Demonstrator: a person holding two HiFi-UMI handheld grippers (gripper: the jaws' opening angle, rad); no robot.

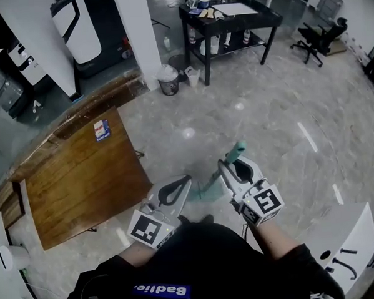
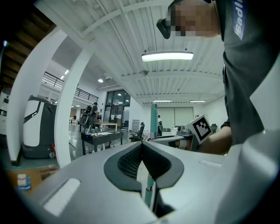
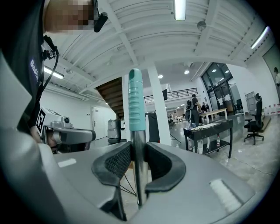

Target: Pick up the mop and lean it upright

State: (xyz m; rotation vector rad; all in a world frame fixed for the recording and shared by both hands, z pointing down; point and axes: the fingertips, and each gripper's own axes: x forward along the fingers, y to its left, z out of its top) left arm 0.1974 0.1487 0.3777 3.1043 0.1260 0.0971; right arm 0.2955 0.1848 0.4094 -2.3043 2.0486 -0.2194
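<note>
In the right gripper view the mop's pole is bare metal with a teal ribbed grip on top, and it stands upright. My right gripper is shut on the metal part just under the teal grip. From the head view, the grip end pokes out past the right gripper, and a teal lower stretch runs down between the two tools. My left gripper has its pads touching at the tips. The pole shows beyond the left gripper, not pinched by it. The mop head is hidden.
A slanted wooden tabletop lies close on the left. A white pillar and a small bin stand ahead, a black table and an office chair farther back. A white cabinet sits at the right.
</note>
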